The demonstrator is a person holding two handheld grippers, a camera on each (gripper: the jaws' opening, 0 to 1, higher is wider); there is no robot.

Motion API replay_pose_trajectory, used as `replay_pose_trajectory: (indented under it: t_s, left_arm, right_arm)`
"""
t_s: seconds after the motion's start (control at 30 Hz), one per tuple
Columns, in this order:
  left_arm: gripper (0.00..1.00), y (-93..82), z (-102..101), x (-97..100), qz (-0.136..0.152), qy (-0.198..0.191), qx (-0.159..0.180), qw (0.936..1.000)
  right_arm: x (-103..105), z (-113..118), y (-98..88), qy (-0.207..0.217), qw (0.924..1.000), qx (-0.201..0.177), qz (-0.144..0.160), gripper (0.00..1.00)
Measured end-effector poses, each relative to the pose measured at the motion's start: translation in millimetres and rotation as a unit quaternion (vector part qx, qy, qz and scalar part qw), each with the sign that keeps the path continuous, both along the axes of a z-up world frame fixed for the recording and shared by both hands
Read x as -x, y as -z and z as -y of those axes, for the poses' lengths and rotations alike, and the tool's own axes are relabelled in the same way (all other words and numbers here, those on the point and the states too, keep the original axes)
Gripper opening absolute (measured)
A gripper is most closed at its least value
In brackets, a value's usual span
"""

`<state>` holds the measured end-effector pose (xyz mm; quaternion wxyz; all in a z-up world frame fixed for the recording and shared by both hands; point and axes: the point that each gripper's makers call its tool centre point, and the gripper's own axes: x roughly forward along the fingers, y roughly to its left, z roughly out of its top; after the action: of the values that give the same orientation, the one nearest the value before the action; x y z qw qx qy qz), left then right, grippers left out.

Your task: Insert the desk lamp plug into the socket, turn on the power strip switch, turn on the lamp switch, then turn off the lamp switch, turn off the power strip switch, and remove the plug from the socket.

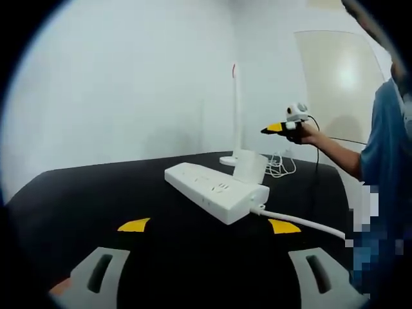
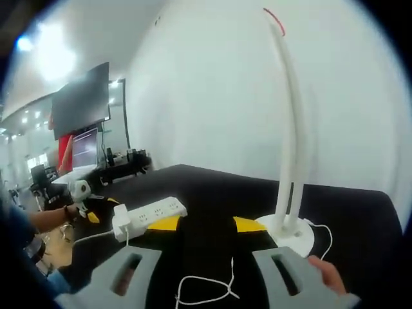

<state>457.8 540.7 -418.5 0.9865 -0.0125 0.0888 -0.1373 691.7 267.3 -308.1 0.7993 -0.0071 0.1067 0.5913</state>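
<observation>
**Lamp and strip wait on black counter, plug state unclear**

Black cloth covers the counter [image 1: 77, 193], set against a plain white wall, with an office of dark screens visible beyond it in the right gripper view. On it lie a white power strip [image 1: 212, 190] and, just behind, a tall white desk lamp [image 2: 290, 148] on a round base. A white block [image 1: 250, 166], apparently an adapter plug, stands at the strip's near end; whether it is fully seated cannot be told. The lamp's thin cord [image 2: 206, 286] loops loose on the cloth before the right tongs [image 2: 206, 225], whose jaws stand apart and hold nothing, close to the lamp base. The left tongs [image 1: 209, 226] are likewise apart and empty, pointed at the strip from a short way off.

Judging by the layout, the work sits at a switching step, with the right tongs placed for the lamp. Any press calls for a light, square push so the base does not slide. The lamp does not appear lit. No brand, label or writing is legible on any item.
</observation>
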Motion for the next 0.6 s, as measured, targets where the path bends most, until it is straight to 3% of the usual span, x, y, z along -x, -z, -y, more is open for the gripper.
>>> replay_pose_trajectory:
  t_s: [0.6]
  left_arm:
    - [0.67,0.2,1.5,0.9,-0.002,-0.002,-0.002,1.0]
  right_arm:
    - [-1.4,10.7,-5.5,0.008,0.9999,-0.009,-0.001,0.31]
